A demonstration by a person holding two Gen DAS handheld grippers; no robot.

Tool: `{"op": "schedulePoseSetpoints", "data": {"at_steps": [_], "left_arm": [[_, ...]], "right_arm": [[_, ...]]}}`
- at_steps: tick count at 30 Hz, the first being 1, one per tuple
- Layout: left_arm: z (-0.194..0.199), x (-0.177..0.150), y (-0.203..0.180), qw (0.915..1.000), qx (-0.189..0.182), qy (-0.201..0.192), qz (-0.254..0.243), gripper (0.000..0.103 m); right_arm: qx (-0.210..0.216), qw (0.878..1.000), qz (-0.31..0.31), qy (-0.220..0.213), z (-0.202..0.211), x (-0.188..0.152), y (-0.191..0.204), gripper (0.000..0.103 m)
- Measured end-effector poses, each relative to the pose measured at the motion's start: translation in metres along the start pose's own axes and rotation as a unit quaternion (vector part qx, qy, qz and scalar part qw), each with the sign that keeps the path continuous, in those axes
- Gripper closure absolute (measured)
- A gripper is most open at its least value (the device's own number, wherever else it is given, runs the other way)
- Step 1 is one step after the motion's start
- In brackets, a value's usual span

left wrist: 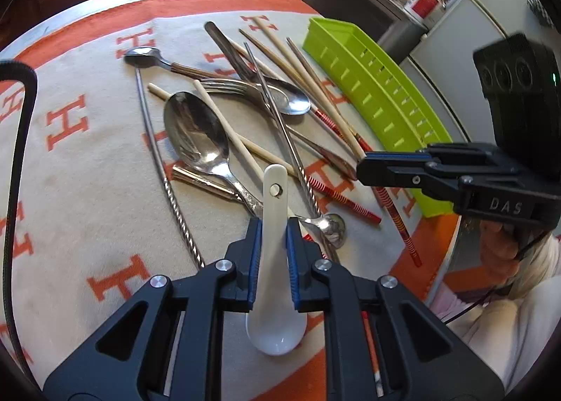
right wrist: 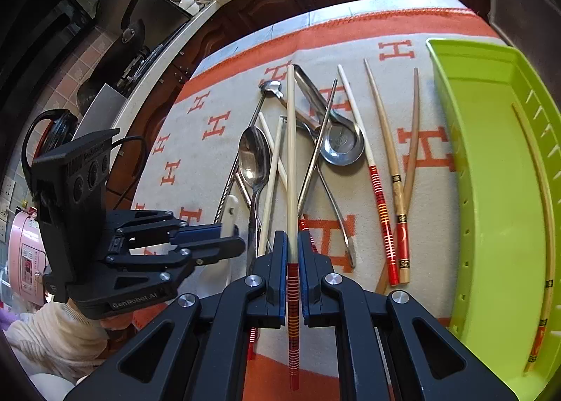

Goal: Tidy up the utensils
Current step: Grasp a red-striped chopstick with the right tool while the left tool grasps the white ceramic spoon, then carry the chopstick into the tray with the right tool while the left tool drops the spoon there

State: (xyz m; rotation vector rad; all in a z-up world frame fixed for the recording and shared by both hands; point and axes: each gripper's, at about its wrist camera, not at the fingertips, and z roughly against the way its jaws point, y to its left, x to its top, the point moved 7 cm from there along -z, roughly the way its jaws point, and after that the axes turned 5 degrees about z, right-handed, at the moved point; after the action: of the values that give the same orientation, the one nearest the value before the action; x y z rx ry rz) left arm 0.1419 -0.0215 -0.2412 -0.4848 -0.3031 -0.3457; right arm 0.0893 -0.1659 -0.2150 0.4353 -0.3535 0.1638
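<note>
Over the bench (right wrist: pixel 228 92), both grippers are loaded: left gripper (left wrist: pixel 273 225) pinches a white spoon (left wrist: pixel 275 260) by the handle, right gripper (right wrist: pixel 291 243) is clamped on a red-banded chopstick (right wrist: pixel 291 155). Pickup step; next, likely carry each to the green tray (right wrist: pixel 491 173), which already holds one chopstick.

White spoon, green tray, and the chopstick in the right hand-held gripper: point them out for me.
White spoon (left wrist: pixel 276 197): left wrist view, on its handle.
Green tray (right wrist: pixel 491 155): right wrist view, on its bare floor.
Chopstick (right wrist: pixel 291 155): right wrist view, on its pale shaft.
</note>
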Motion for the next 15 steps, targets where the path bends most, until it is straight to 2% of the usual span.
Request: {"op": "schedulePoseSetpoints", "data": {"at_steps": [9, 15], "left_arm": [[0.044, 0.004, -0.032, 0.9977, -0.032, -0.031, 0.051, 0.099], [0.065, 0.017, -0.083, 0.9972, -0.046, -0.051, 0.027, 0.099]], "right_arm": [[0.006, 0.999, -0.015, -0.043, 0.044, -0.003, -0.004, 0.097], [0.002, 0.996, -0.038, -0.081, 0.089, -0.014, -0.024, 0.097]]}}
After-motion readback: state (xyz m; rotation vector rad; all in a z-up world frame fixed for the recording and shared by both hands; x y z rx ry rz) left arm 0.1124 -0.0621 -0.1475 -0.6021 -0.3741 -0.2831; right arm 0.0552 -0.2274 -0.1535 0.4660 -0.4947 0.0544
